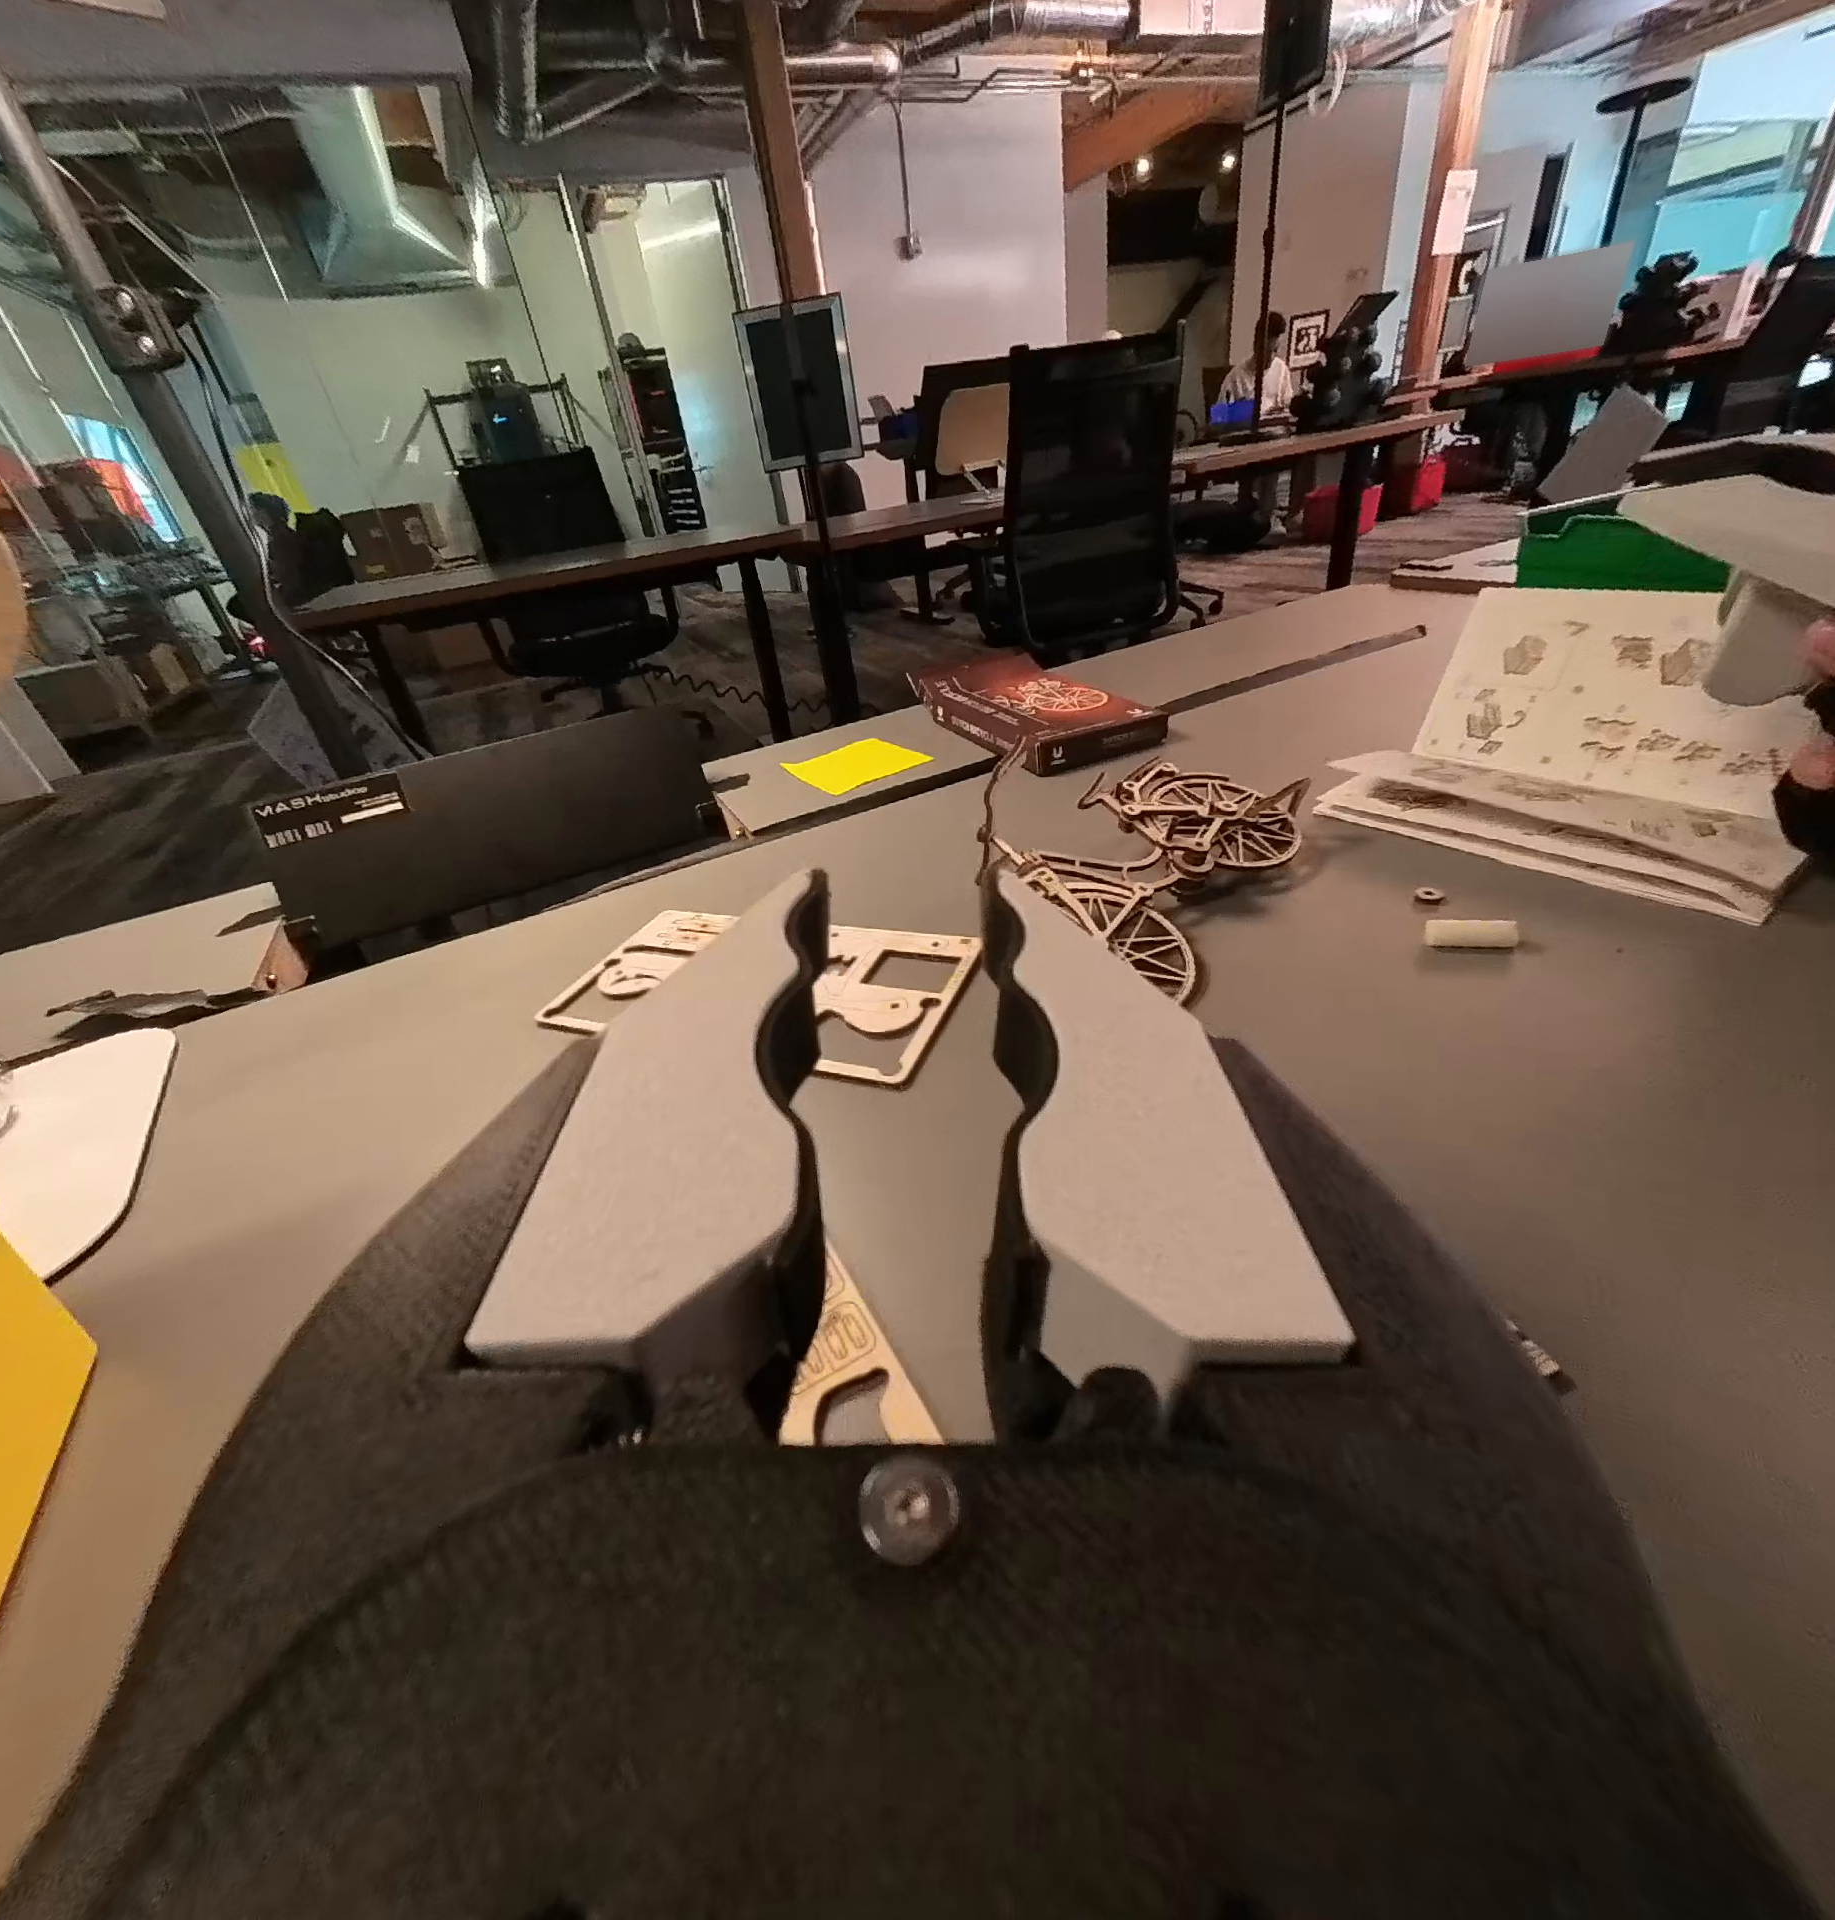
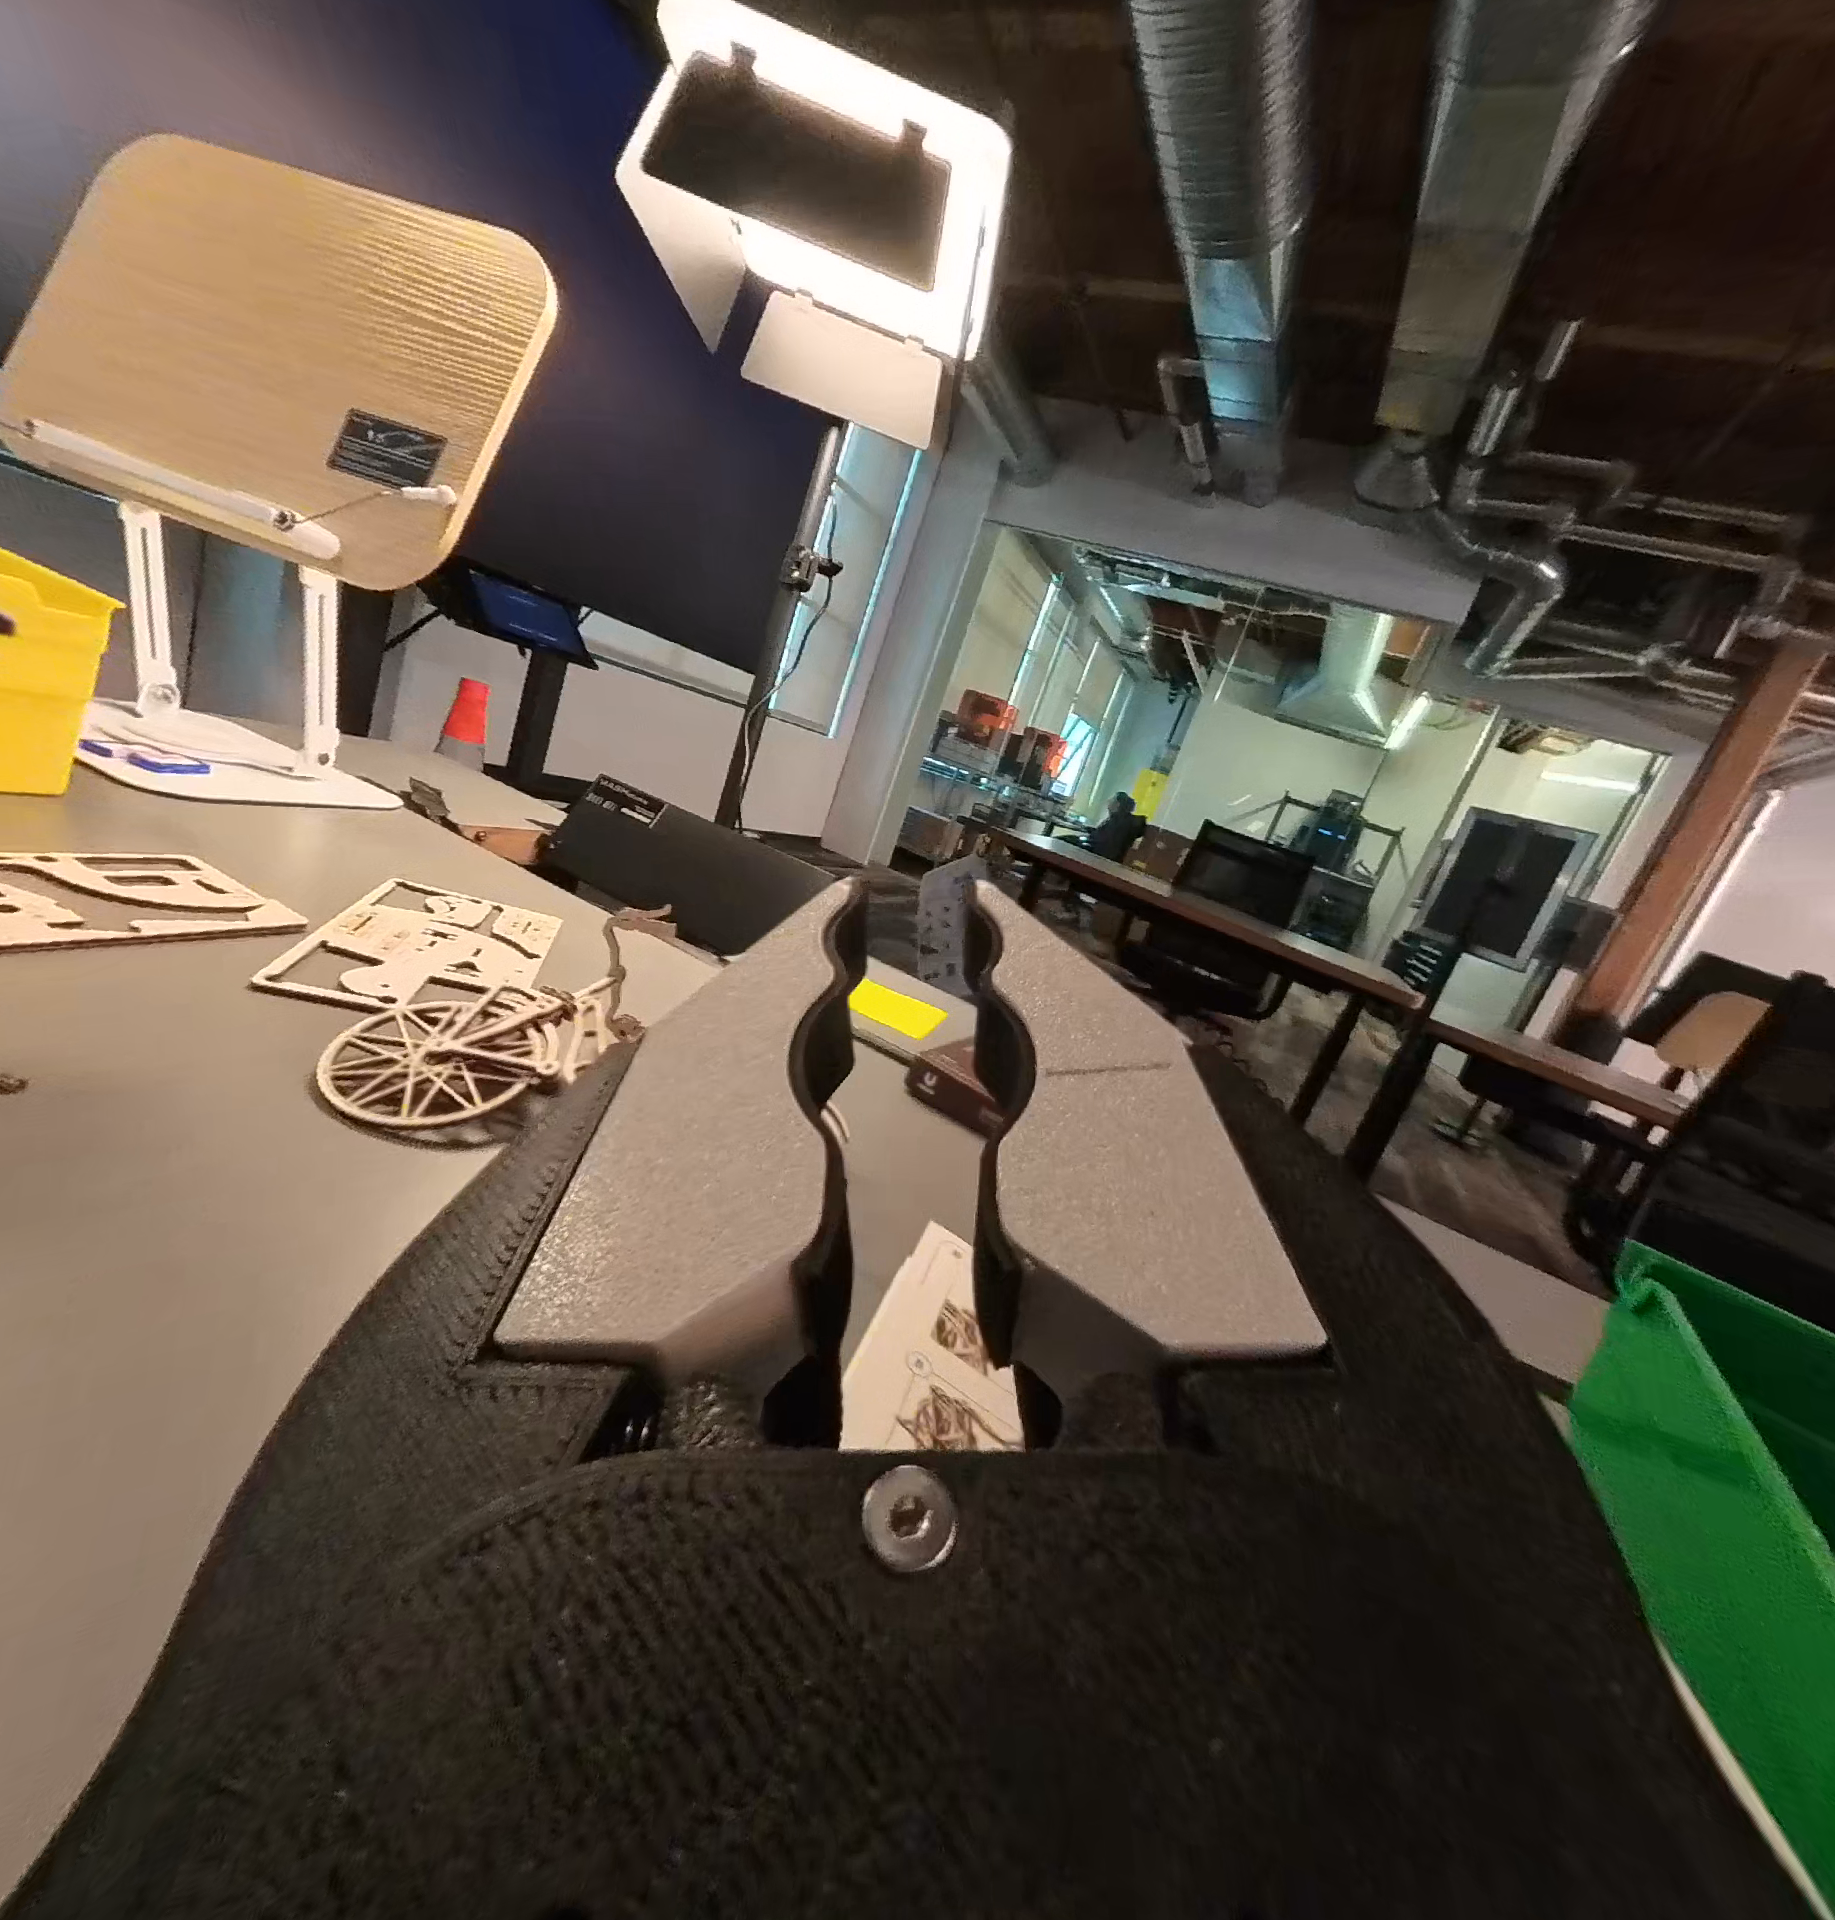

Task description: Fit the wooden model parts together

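Left claw (image 1: 902, 914) apart, empty, above wooden sheet (image 1: 871, 997); right claw (image 2: 913, 925) apart, empty.

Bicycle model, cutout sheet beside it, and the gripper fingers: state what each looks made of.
Bicycle model: thin pale wood, matte, dark edges suggesting laser cutting.
Cutout sheet: the same pale plywood look, flat, with emptied openings.
Left gripper fingers: grey plastic, grainy matte surface, probably printed.

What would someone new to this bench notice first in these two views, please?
Probably the wooden bicycle model lying on its side mid-table, just beyond the open, empty left claw. Flat punched-out part sheets lie to its left, and an open instruction booklet sits at the right edge beneath the right claw, which is also open and holds nothing.
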